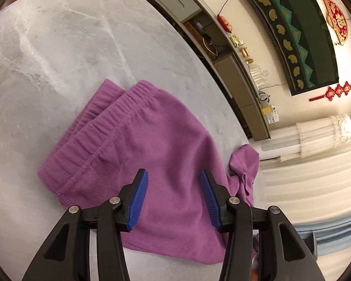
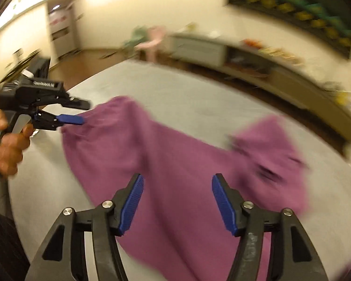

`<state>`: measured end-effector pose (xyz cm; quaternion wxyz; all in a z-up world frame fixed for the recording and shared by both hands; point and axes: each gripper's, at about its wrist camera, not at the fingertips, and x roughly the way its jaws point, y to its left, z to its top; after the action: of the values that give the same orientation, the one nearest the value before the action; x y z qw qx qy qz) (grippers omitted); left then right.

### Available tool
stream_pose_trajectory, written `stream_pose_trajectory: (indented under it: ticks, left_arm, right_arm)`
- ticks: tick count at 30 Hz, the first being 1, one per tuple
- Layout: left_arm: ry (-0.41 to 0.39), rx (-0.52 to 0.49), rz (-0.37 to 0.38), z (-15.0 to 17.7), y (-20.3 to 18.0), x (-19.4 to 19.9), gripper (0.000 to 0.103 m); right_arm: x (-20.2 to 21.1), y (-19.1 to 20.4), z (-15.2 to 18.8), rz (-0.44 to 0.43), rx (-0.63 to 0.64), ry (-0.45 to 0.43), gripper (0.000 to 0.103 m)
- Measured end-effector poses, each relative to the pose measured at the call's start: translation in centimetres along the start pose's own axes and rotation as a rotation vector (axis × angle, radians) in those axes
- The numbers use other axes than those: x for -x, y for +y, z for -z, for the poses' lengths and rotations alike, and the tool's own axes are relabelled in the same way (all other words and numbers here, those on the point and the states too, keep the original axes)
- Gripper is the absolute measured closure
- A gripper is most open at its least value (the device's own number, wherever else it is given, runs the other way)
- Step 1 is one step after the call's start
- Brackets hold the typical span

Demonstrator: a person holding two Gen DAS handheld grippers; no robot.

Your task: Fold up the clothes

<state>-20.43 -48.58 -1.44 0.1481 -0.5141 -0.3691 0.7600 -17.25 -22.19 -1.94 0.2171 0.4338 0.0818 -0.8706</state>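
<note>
We count one garment and two grippers. The garment is a pair of purple sweatpants, a soft, matte fleece with a ribbed, gathered elastic waistband stitched along its lower edge; the waistband lies doubled, one band showing behind the other. The pants lie on a grey marble-patterned table, smooth and veined in white, with a rumpled end of the fabric at the table's edge nearest the wall. Our left gripper hovers over the cloth with its two ribbed blue pads spread wide apart and nothing between them, so the jaws are released. In the right wrist view, which is motion-blurred, our right gripper also stands with its two blue pads parted and empty above the spread purple cloth. That view shows the left gripper from the side, its blue tip just at the waistband end, gripped by a hand on a pale handle. Along the wall runs one long low cabinet bearing small ornaments.
</note>
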Motion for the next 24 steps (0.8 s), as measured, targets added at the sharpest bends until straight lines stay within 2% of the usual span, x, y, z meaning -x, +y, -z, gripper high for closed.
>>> stream_pose_trajectory:
  ticks: [1, 2, 3, 4, 5, 6, 8, 9, 12, 14, 15, 17, 18, 21, 22, 24]
  left_arm:
    - [-0.006, -0.003, 0.01, -0.1, -0.1, 0.4, 0.055]
    - [-0.013, -0.007, 0.021, -0.2, -0.1, 0.8, 0.055]
    - [-0.019, -0.01, 0.031, -0.2, -0.2, 1.2, 0.055]
    - [-0.025, -0.013, 0.042, -0.3, -0.2, 1.6, 0.054]
    - [-0.031, -0.018, 0.052, -0.4, -0.3, 2.0, 0.054]
    - [-0.04, -0.025, 0.06, -0.5, -0.4, 2.7, 0.054]
    - [-0.106, -0.027, 0.067, -0.6, -0.4, 5.1, 0.054]
    - [-0.139, -0.028, 0.07, -0.6, -0.4, 6.3, 0.054]
    - [-0.29, -0.044, 0.08, -0.3, -0.5, 11.1, 0.054]
    - [-0.369, -0.075, 0.127, 0.2, -0.5, 14.1, 0.053]
    - [-0.359, -0.092, 0.142, 0.4, -0.6, 14.3, 0.051]
    - [-0.279, -0.149, 0.15, 1.1, -1.2, 13.3, 0.051]
    - [-0.224, -0.184, 0.142, 1.6, -1.7, 12.3, 0.051]
    - [-0.095, -0.315, 0.07, 3.5, -3.5, 9.1, 0.051]
    - [-0.079, -0.352, 0.042, 4.0, -4.1, 8.4, 0.051]
    - [-0.05, -0.384, 0.034, 4.3, -4.9, 7.3, 0.051]
  right_arm:
    - [-2.3, 0.7, -1.0, -0.016, 0.026, 0.049, 0.04]
    - [-4.6, 1.2, -1.9, -0.025, 0.054, 0.1, 0.045]
    - [-6.3, 1.4, -2.4, -0.023, 0.075, 0.143, 0.087]
    - [-7.1, 1.8, -2.8, 0.005, 0.09, 0.167, 0.1]
    - [-6.4, 1.9, -3.2, 0.041, 0.078, 0.138, 0.1]
    - [-4.7, 2.2, -3.3, 0.032, 0.066, 0.09, 0.1]
    - [2.1, 5.4, -2.2, -0.022, 0.131, -0.077, 0.1]
    - [4.5, 7.0, -1.0, -0.064, 0.176, -0.122, 0.1]
    - [6.9, 13.0, 5.6, -0.149, 0.328, -0.069, 0.1]
    - [4.9, 15.7, 10.8, -0.162, 0.39, 0.024, 0.1]
    - [3.9, 16.1, 12.5, -0.153, 0.399, 0.062, 0.097]
    - [2.0, 16.0, 15.0, -0.139, 0.383, 0.136, 0.08]
    - [2.3, 15.1, 15.4, -0.144, 0.348, 0.139, 0.068]
    - [5.0, 11.4, 15.4, -0.168, 0.231, 0.103, 0.059]
    - [6.0, 10.0, 15.0, -0.178, 0.183, 0.084, 0.055]
    - [7.9, 5.5, 13.2, -0.157, 0.056, 0.015, 0.052]
